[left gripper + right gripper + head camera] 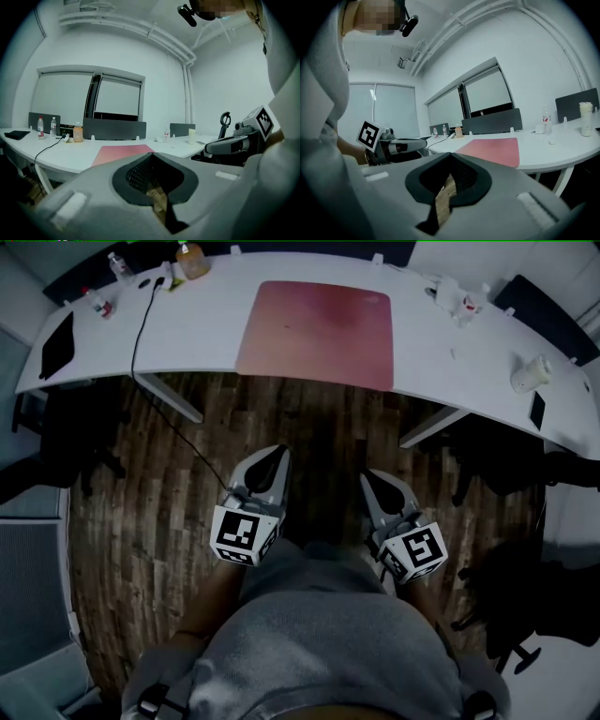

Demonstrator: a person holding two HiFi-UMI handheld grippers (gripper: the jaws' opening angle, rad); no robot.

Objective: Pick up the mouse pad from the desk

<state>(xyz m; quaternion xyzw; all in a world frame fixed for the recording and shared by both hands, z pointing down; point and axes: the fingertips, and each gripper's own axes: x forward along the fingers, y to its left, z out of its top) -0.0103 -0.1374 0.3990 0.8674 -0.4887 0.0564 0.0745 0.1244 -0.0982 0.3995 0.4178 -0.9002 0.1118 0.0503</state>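
The pink-red mouse pad [319,332] lies flat on the white curved desk [206,343], near its front edge; it also shows in the left gripper view [123,153] and the right gripper view [492,150]. Both grippers hang over the wooden floor in front of my body, well short of the desk and pointing toward it. My left gripper [278,456] is shut with nothing in it, its jaws meeting [151,157]. My right gripper [367,476] is likewise shut and empty [451,157]. They are side by side, a hand's width apart.
On the desk stand an orange bottle [192,259], small bottles [98,304], a black cable [141,324], a dark flat device [58,345] at the left, and a white cup [530,374] at the right. Desk legs [173,399] and dark chairs [511,474] flank the floor.
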